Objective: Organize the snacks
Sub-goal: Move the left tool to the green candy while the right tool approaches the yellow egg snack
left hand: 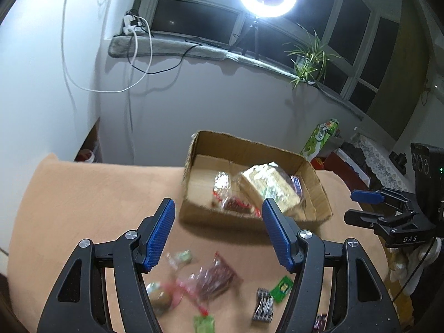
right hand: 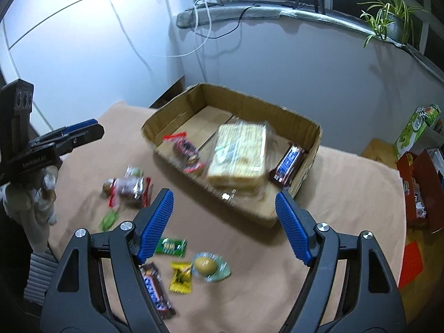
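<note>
Nearest the lens: right gripper (right hand: 224, 223) spread wide and empty, above a chocolate bar (right hand: 155, 291), yellow candy (right hand: 181, 277) and green packet (right hand: 170, 247) loose on the tan tablecloth (right hand: 347, 194). Left gripper (left hand: 217, 236) likewise parted, gripping nothing. Beyond both, cardboard box (right hand: 312, 149) holding a bread pack (right hand: 238, 152) and another chocolate bar (right hand: 287, 165).
</note>
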Available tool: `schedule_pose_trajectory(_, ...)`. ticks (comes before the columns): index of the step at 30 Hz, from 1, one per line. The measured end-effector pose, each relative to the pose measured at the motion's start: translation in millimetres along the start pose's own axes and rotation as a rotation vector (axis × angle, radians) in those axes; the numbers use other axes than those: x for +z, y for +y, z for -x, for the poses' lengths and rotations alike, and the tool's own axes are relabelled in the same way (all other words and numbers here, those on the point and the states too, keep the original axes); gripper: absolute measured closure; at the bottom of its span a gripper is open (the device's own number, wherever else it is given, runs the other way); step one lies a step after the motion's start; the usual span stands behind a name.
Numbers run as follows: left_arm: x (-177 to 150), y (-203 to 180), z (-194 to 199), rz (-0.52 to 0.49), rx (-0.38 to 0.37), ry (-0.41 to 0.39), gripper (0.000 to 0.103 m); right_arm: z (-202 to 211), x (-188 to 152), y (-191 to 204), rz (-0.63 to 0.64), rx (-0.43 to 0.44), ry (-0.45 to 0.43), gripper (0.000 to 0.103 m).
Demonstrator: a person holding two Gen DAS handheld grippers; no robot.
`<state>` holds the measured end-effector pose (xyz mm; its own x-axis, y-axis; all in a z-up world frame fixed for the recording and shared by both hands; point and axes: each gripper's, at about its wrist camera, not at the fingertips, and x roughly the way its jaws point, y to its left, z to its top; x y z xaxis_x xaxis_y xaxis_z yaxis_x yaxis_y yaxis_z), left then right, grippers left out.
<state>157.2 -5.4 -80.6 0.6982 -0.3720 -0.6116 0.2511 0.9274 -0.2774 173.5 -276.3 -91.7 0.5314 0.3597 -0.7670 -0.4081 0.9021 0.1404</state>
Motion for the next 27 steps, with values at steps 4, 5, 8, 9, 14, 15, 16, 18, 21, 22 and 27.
schedule_pose_trajectory(4, -15.8, 7.9, 13.3, 0.011, 0.004, 0.007, 0.039, 0.4, -18.1, 5.6, 0.001, 0.022, 0.018, 0.024)
schedule_pose_trajectory(5, -20.2, 9.6, 16.1, 0.016, 0.002, 0.012, 0.04, 0.3, -22.1, 6.9, 0.001, 0.024, 0.021, 0.024)
schedule_pose_trajectory(8, -34.5, 11.8, 24.2, 0.022, 0.002, 0.022, 0.046, -3.4, -36.2, 7.9, -0.005, 0.029, 0.036, 0.024)
schedule_pose_trajectory(9, -40.2, 12.4, 26.1, 0.024, 0.005, 0.026, 0.048, -4.9, -40.4, 8.3, -0.007, 0.032, 0.042, 0.024)
schedule_pose_trajectory(14, -70.5, 11.9, 26.4, 0.028, 0.005, 0.078, 0.057, -16.0, -64.7, 14.7, 0.013, 0.021, 0.085, 0.024)
schedule_pose_trajectory(15, -76.8, 11.2, 24.7, 0.027, 0.007, 0.091, 0.059, -19.1, -68.9, 15.6, 0.015, 0.021, 0.095, 0.024)
schedule_pose_trajectory(16, -82.1, 10.7, 24.2, 0.026, 0.007, 0.101, 0.06, -22.9, -73.4, 16.1, 0.015, 0.023, 0.108, 0.024)
schedule_pose_trajectory(18, -93.8, 9.4, 19.4, 0.026, 0.005, 0.131, 0.063, -29.5, -79.2, 17.6, 0.017, 0.023, 0.125, 0.024)
schedule_pose_trajectory(21, -105.5, 8.1, 14.1, 0.018, 0.018, 0.163, 0.063, -38.8, -85.1, 16.2, 0.015, 0.009, 0.14, 0.025)
schedule_pose_trajectory(22, -109.2, 7.8, 11.9, 0.017, 0.02, 0.175, 0.064, -41.1, -85.9, 14.8, 0.01, 0.007, 0.142, 0.025)
schedule_pose_trajectory(27, -122.3, 6.8, 5.1, 0.009, 0.034, 0.211, 0.068, -54.2, -83.9, 11.2, -0.004, 0.012, 0.155, 0.036)
